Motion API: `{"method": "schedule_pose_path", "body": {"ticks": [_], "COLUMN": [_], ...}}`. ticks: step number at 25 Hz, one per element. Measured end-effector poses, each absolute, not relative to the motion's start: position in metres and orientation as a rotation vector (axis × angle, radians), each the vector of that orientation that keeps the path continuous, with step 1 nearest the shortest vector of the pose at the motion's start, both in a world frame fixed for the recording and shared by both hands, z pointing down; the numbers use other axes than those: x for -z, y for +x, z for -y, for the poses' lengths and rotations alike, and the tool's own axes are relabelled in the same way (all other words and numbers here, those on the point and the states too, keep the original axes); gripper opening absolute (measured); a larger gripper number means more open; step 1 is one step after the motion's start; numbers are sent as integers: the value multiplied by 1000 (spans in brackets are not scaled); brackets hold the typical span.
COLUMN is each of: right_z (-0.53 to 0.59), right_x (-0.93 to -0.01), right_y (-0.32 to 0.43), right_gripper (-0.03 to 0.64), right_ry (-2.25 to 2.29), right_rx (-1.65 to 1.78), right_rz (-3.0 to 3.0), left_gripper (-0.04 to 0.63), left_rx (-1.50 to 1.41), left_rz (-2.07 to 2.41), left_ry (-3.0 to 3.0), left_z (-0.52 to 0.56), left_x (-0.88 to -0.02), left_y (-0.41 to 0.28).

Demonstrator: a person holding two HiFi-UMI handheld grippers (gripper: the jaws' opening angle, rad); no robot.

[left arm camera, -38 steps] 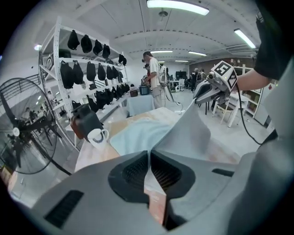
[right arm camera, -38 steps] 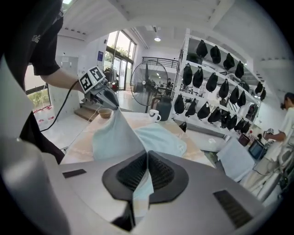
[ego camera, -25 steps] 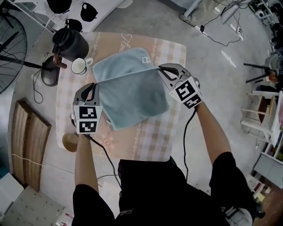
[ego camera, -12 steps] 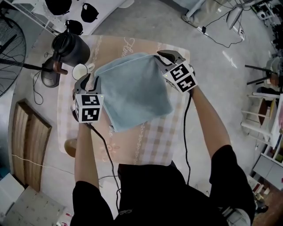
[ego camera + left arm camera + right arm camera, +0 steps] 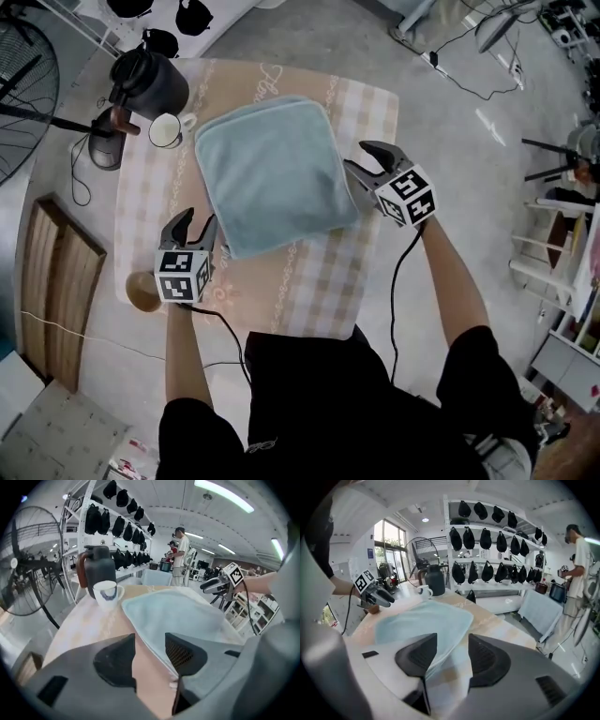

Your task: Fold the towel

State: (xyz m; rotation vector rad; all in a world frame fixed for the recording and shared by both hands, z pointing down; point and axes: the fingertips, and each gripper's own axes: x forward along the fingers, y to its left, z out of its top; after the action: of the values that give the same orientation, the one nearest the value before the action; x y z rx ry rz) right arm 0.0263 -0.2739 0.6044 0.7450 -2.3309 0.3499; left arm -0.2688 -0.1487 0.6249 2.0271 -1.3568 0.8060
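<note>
Cursive print on the tablecloth (image 5: 309,281), just above the towel (image 5: 272,173), is too small to read. Each gripper's cube bears black-and-white square markers. The towel is pale blue, a smooth near-square with a hemmed edge, lying flat at the head view's upper centre. The left gripper (image 5: 195,221), off its lower-left corner, and the right gripper (image 5: 359,157), at its right edge, have just been opening. Both stand released, with the towel's edge loose in each gap.
</note>
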Motion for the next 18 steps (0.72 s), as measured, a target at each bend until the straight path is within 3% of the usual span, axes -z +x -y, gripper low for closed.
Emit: {"method": "schedule_pose_path", "body": {"ticks": [10,18], "right_z": [140,129], "right_x": [-635,-662], "right_y": [64,58], "right_gripper": [189,188], "right_ry": [487,423], "right_rx": [-403,-361], "right_rz": [2335,2300], "left_gripper": [183,189], "left_rx": [-817,-874], "left_rz": [1129,1079], "left_ry": [2102,2101], "left_z": [42,35], "left_x": [-651,-677], "left_y": [-212,-194]}}
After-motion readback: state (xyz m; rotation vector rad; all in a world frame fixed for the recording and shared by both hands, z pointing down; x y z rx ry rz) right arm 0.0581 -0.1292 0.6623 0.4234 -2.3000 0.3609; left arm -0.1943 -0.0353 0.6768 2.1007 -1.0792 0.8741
